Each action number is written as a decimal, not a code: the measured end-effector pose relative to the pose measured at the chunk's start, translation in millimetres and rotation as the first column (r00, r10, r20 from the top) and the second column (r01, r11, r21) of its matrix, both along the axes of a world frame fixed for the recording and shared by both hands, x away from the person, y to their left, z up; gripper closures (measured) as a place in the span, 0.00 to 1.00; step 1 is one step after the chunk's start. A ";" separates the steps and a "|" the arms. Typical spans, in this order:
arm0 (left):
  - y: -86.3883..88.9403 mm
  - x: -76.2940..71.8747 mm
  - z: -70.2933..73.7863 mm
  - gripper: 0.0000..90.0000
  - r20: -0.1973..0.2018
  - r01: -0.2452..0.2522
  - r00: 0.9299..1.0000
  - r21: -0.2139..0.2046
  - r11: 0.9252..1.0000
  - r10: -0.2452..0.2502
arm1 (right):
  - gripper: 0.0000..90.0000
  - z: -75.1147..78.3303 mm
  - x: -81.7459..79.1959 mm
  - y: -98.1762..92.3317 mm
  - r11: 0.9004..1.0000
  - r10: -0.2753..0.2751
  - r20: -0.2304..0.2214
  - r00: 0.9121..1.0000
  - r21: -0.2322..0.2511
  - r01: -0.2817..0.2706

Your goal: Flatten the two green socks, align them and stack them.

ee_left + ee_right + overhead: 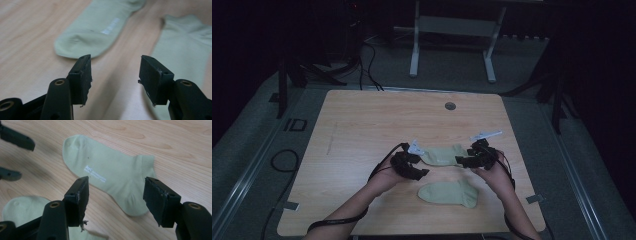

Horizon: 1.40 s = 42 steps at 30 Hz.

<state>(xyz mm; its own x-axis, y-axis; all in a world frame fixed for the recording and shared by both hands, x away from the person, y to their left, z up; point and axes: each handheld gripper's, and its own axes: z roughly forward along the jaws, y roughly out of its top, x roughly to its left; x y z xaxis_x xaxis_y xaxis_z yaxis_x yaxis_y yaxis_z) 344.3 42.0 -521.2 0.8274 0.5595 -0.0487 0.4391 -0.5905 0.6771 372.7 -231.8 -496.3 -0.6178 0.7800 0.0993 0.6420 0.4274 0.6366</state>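
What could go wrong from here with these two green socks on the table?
1. Both tongs, left and right, are open and hold nothing, above thin socks lying flat on the wooden table; a pinch may scrape the wood and miss the fabric.
2. The far sock lies between the two tongs, so closing in from both ends could bunch it.
3. The near sock sits close by; a hand could drag it askew.
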 end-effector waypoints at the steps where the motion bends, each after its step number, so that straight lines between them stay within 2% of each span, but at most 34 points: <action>1: -0.4 -3.7 -0.5 0.48 0.000 0.004 1.000 -0.003 1.000 -0.004 | 0.41 0.4 -2.7 -1.9 1.000 -0.002 0.010 1.000 -0.001 0.002; 3: -1.1 -11.1 -2.6 0.48 -0.010 0.017 1.000 -0.002 1.000 -0.017 | 0.41 0.6 -5.2 -3.8 1.000 -0.001 0.012 1.000 -0.002 0.001; 4: -1.7 -16.5 -4.9 0.48 -0.018 0.011 1.000 0.011 1.000 -0.011 | 0.43 0.3 -10.9 -6.9 1.000 0.008 0.002 1.000 0.002 -0.008; 5: -1.7 -16.5 -4.9 0.48 -0.018 0.011 1.000 0.011 1.000 -0.011 | 0.43 0.3 -10.9 -6.9 1.000 0.008 0.002 1.000 0.002 -0.008; 6: -1.8 -19.7 -6.4 0.48 -0.035 0.013 0.999 0.019 1.000 -0.012 | 0.44 -0.3 -17.8 -10.4 1.000 0.012 0.003 1.000 -0.005 -0.012; 12: -1.0 -37.8 -11.4 0.48 -0.055 0.009 0.998 0.017 1.000 -0.008 | 0.43 -4.6 -36.4 -20.7 1.000 0.009 0.000 1.000 -0.001 -0.009; 15: -1.0 -41.2 -13.2 0.48 -0.061 0.002 0.998 0.009 1.000 -0.001 | 0.45 -7.6 -44.8 -24.6 1.000 0.008 -0.004 1.000 -0.003 -0.008; 16: -1.0 -43.3 -14.9 0.48 -0.071 0.002 0.998 0.005 1.000 -0.001 | 0.48 -9.2 -48.8 -26.7 1.000 0.017 -0.006 1.000 -0.004 -0.017; 18: -1.7 -46.5 -18.5 0.48 -0.073 -0.006 0.997 0.018 1.000 0.008 | 0.51 -10.3 -51.6 -27.7 1.000 0.023 -0.006 1.000 -0.008 -0.023; 21: -3.4 -49.6 -24.6 0.49 -0.083 -0.004 0.997 0.035 0.999 0.007 | 0.57 -17.8 -64.1 -31.4 0.997 0.060 -0.006 0.998 -0.052 -0.060; 24: -5.3 -50.5 -29.6 0.49 -0.090 -0.006 0.996 0.037 0.999 0.010 | 0.59 -21.5 -67.3 -32.0 0.995 0.064 0.000 0.998 -0.081 -0.063; 25: -6.3 -50.5 -31.5 0.50 -0.092 -0.013 0.996 0.044 0.999 0.017 | 0.61 -27.1 -68.8 -34.5 0.995 0.058 -0.018 0.998 -0.083 -0.059; 28: -8.0 -52.2 -34.1 0.52 -0.085 -0.009 0.996 0.048 0.999 0.013 | 0.63 -32.1 -70.7 -34.9 0.995 0.053 -0.031 0.998 -0.081 -0.056; 31: -8.5 -54.5 -34.6 0.59 -0.069 -0.005 0.998 0.050 0.999 0.008 | 0.67 -43.7 -76.5 -32.3 0.991 0.063 -0.055 0.996 -0.116 -0.069; 33: -8.9 -56.1 -34.8 0.63 -0.056 -0.008 0.998 0.055 0.998 0.011 | 0.68 -46.1 -77.4 -31.8 0.989 0.061 -0.053 0.997 -0.132 -0.067; 34: -9.1 -57.3 -35.0 0.69 -0.048 -0.013 0.999 0.058 0.998 0.016 | 0.72 -48.8 -79.9 -31.1 0.986 0.062 -0.043 0.997 -0.149 -0.068; 35: -9.5 -58.4 -35.0 0.69 -0.035 -0.018 0.999 0.068 0.998 0.020 | 0.72 -48.8 -79.9 -31.1 0.986 0.062 -0.043 0.997 -0.149 -0.068; 36: -9.7 -58.8 -35.0 0.78 -0.041 -0.011 0.999 0.062 0.998 0.014 | 0.77 -48.4 -81.6 -30.4 0.985 0.058 -0.038 0.998 -0.163 -0.064; 37: -9.8 -58.9 -35.1 0.78 -0.045 -0.011 0.999 0.059 0.998 0.014 | 0.77 -48.4 -81.6 -30.4 0.985 0.058 -0.038 0.998 -0.163 -0.064; 39: -13.6 -61.8 -35.0 0.91 -0.030 0.001 1.000 0.069 0.998 0.001 | 0.89 -48.4 -84.1 -28.5 0.983 0.068 -0.037 0.997 -0.167 -0.074; 42: -16.7 -64.0 -35.0 0.96 -0.006 0.000 1.000 0.078 0.997 0.000 | 0.92 -48.0 -85.1 -25.9 0.982 0.068 -0.041 0.997 -0.172 -0.074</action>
